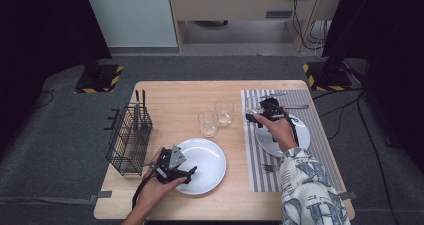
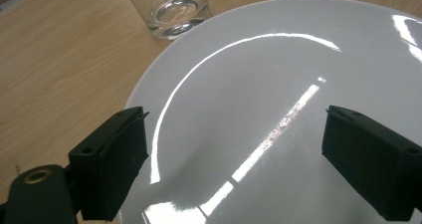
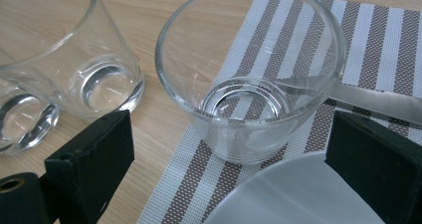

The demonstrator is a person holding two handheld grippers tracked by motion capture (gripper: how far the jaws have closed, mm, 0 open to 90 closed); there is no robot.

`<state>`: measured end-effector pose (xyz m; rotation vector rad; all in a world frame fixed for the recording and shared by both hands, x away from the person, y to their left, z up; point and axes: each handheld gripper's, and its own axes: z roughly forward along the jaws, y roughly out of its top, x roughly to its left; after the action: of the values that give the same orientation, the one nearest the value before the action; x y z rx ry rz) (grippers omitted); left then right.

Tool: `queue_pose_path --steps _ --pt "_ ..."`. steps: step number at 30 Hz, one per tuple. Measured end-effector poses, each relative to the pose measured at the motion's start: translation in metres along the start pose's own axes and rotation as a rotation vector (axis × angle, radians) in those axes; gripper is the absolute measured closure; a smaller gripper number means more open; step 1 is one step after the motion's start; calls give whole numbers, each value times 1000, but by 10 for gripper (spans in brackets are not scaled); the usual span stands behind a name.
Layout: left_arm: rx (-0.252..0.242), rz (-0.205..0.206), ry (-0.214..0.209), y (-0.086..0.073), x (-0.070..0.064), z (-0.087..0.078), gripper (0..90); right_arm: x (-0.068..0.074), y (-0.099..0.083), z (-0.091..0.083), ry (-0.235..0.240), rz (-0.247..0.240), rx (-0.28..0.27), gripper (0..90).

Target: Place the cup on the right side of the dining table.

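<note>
1. Your left gripper [image 1: 189, 172] hangs over the near-left part of the white plate [image 1: 212, 157], jaws spread wide with nothing between them; in the left gripper view the plate's glossy face [image 2: 278, 59] shows in the gap, and I cannot tell whether the pads [image 2: 117, 162] touch it.
2. Just past that gripper, beyond the plate's far rim, stands a clear glass [image 2: 171, 10] on the bare wood.
3. To the outer side of your left hand [image 1: 160, 187] stands the black wire basket [image 1: 129, 137] at the table [image 1: 170, 97] edge.
4. Your right gripper [image 1: 248, 117] is also spread wide, gripping nothing; a clear tumbler [image 3: 251, 74] stands upright straight ahead of its jaws, on the corner of the striped placemat [image 3: 383, 30].
5. Beside that tumbler, off the mat on the wood, stand two more glasses [image 3: 59, 50], close together.
6. Under your right hand [image 1: 280, 130] lies a second plate [image 3: 298, 194] on the placemat, its rim just short of the tumbler; a knife [image 3: 378, 99] lies beyond the tumbler.
7. Nearer you than that plate, a fork [image 1: 270, 168] lies on the mat.
</note>
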<state>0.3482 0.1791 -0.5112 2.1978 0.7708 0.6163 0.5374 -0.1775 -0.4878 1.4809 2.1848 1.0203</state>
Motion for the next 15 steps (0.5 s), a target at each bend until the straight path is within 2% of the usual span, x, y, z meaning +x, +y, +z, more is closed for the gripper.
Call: queue_pose_path --steps 3,7,15 --pt "0 -6 5 0 1 -1 99 0 0 -4 10 8 -13 46" --pt "-2 -11 14 -1 3 -2 99 2 0 -7 -9 9 -12 54" --pt "-2 -10 18 -1 3 -2 99 7 1 -19 -25 5 -51 58"
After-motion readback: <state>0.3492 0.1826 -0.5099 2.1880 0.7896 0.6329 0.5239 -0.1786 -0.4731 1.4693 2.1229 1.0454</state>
